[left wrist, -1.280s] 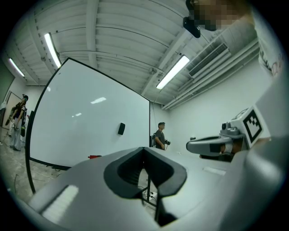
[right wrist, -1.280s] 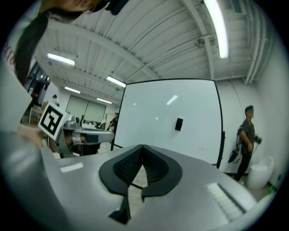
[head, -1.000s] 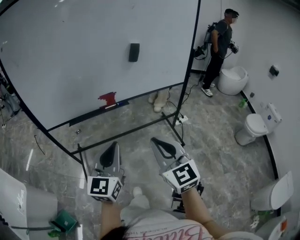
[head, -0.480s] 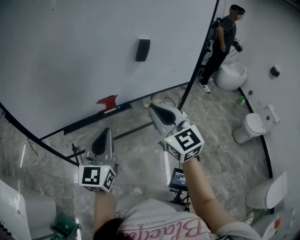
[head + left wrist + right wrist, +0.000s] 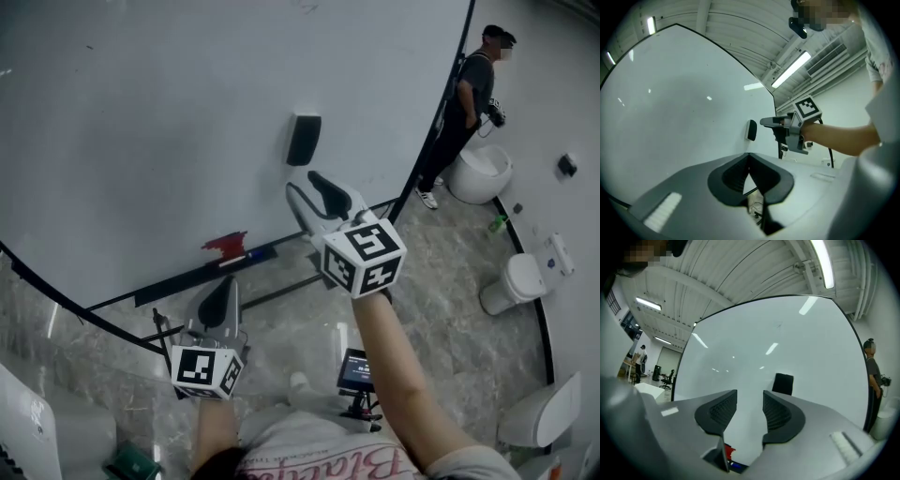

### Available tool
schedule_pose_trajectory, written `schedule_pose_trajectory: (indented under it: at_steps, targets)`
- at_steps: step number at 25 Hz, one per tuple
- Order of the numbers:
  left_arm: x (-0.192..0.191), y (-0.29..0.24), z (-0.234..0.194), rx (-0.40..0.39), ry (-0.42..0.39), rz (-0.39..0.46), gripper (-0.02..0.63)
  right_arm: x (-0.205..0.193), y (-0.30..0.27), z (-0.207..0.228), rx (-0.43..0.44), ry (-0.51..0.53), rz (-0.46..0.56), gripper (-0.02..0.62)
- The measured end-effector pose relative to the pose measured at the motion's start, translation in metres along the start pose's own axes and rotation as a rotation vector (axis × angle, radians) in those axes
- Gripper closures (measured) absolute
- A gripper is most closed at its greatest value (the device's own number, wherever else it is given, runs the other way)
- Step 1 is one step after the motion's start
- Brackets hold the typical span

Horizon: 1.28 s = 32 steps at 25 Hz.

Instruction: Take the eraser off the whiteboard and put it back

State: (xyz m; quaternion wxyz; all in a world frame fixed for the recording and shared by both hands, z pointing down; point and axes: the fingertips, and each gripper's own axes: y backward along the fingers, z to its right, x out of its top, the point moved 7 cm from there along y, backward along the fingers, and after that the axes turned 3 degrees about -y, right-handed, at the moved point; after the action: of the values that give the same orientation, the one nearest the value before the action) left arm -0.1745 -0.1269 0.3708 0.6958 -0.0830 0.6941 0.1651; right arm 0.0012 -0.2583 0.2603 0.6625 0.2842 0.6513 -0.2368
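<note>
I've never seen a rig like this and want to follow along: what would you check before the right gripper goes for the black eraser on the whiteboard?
1. Black rectangular eraser stuck on the white whiteboard, untouched: ok.
2. Right gripper jaws opening, nothing between them: ok.
3. Jaws lined up on the eraser: not ok. In the right gripper view it sits right of the gap, beyond the tips.
4. Gap wide enough for the eraser: cannot tell.
5. Left gripper low, shut, empty, out of the way: ok.
6. Person standing past the board's right edge, apart: ok.
</note>
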Motion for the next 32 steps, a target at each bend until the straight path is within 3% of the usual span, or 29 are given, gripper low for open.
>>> schedule_pose_trajectory:
  at_steps: [3, 10, 16, 24, 32]
  targets:
    - [0.004, -0.02, -0.004, 0.0, -0.019, 0.014, 0.607, 0.004, -0.026, 0.028, -0.076, -0.035, 0.005, 0.381]
    - [0.004, -0.056, -0.008, 0.039, -0.019, 0.026, 0.607, -0.001, -0.072, 0.069, -0.178, -0.047, -0.04, 0.349]
    - [0.0, -0.074, -0.004, 0.053, -0.016, 0.022, 0.607, -0.001, -0.09, 0.074, -0.131, -0.04, -0.048, 0.345]
    - [-0.001, -0.071, -0.003, 0.063, -0.006, 0.013, 0.607, -0.002, -0.088, 0.074, -0.154, -0.09, -0.058, 0.36]
    - [0.003, -0.064, -0.001, 0.031, -0.004, 0.015, 0.607, 0.001, -0.054, 0.062, -0.118, -0.08, -0.035, 0.36]
